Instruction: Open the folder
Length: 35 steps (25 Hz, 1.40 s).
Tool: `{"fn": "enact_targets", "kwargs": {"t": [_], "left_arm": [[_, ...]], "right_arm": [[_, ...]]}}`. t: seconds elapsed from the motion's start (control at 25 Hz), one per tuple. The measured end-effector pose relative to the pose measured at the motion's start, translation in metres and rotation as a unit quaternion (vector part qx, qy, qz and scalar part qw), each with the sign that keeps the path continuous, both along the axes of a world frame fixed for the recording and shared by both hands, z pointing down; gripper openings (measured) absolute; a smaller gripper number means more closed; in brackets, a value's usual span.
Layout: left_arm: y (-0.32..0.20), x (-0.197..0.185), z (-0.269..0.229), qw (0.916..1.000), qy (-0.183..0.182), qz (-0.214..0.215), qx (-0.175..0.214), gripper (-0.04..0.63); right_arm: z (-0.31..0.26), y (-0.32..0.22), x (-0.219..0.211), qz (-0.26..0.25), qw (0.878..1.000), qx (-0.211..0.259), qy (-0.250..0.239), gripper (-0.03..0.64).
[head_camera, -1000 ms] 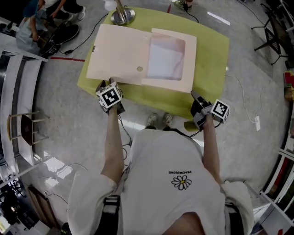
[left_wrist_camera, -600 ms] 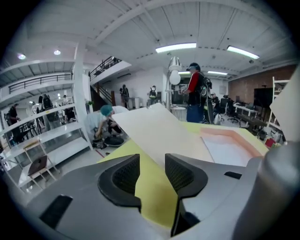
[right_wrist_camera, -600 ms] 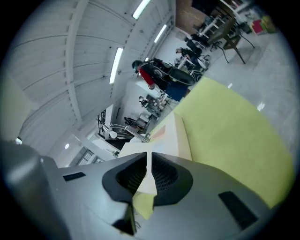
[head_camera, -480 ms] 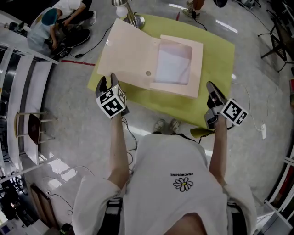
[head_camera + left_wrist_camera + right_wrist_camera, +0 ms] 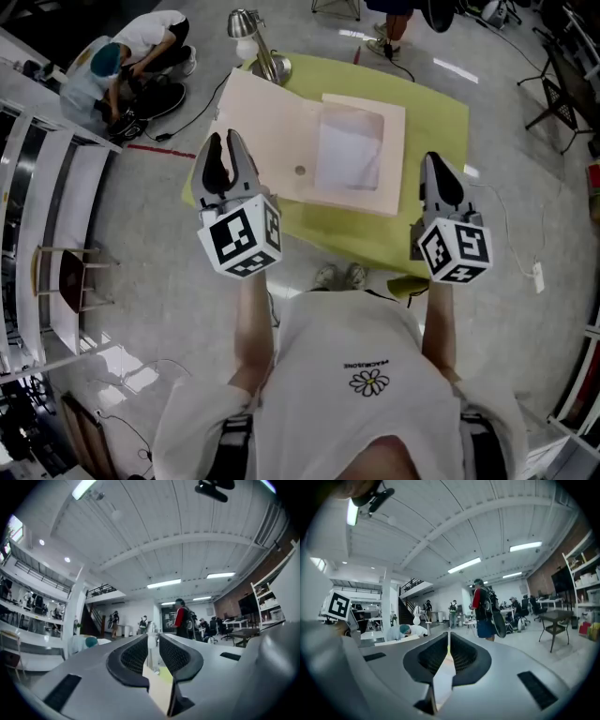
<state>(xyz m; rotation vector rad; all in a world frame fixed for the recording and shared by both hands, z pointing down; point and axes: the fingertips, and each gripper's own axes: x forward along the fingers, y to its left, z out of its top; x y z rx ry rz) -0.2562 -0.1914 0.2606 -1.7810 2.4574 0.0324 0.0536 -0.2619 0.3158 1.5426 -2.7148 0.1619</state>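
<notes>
Both empty, jaws just closing: left gripper [image 5: 225, 141] narrowly apart, right gripper [image 5: 435, 161] together. We judge folder [image 5: 264, 114] light, stiff; take its cover edge.

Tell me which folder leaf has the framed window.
The right leaf: a border frames white paper. The left leaf, by the lamp, is plain.
</notes>
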Motion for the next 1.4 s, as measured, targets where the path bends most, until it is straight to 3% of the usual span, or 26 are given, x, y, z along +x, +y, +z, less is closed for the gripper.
{"fn": "enact_targets", "kwargs": {"t": [0.12, 0.24, 0.48, 1.4], "left_arm": [[-0.005, 0.051, -0.017, 0.997, -0.022, 0.064, 0.038, 0.041], [-0.011, 0.097, -0.005, 0.9908, -0.03, 0.126, 0.037, 0.028], [-0.007, 0.141, 0.007, 0.9833, 0.027, 0.176, 0.038, 0.015], [0.003, 0.14, 0.018, 0.9846, 0.005, 0.174, 0.012, 0.015]], "right_arm": [[-0.02, 0.018, -0.018, 0.004, 0.999, 0.051, 0.016, 0.021], [-0.02, 0.035, -0.035, -0.002, 0.997, 0.076, 0.032, 0.021], [-0.018, 0.049, -0.05, -0.022, 0.996, 0.077, 0.04, 0.015], [-0.007, 0.06, -0.048, -0.014, 0.996, 0.067, 0.061, 0.012]]}}
